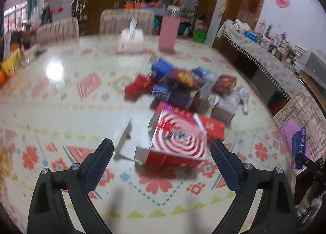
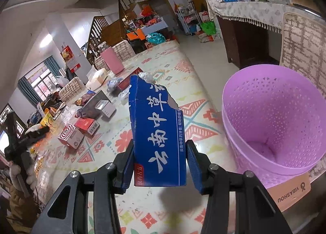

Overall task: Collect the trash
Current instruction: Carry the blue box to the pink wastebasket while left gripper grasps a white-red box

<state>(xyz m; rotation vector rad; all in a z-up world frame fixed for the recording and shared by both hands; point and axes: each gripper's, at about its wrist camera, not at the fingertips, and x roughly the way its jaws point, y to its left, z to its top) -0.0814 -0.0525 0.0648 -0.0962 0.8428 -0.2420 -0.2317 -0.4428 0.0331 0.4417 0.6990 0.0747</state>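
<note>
Two hand-held grippers are in view, one per camera. In the right wrist view the right gripper (image 2: 160, 164), at lower centre, has both ribbed blue pads pressed against the long sides of one flat blue cardboard toothpaste box (image 2: 156, 132), printed with white characters; its far end is torn ragged, showing grey board. One lilac plastic waste basket (image 2: 273, 115), round and perforated with small triangular holes, stands at the right of that frame beside the held box, its interior showing no contents. In the left wrist view the left gripper (image 1: 162, 150), at lower centre, stands wide apart with nothing clamped; one red carton with white concentric rings (image 1: 177, 142), its grey end flap hanging open, lies on the table between and just beyond the fingertips, and contact cannot be confirmed through the motion blur. Beyond it, at centre frame, a loose heap of cartons (image 1: 179, 87) in red, dark blue and grey lies touching or overlapping; the blur prevents a firm count. One glossy tablecloth (image 1: 61, 101) with coral and teal geometric motifs covers the table. One pink cylindrical container (image 1: 169, 32) and one white tissue box (image 1: 131, 40) stand at upper centre.
</note>
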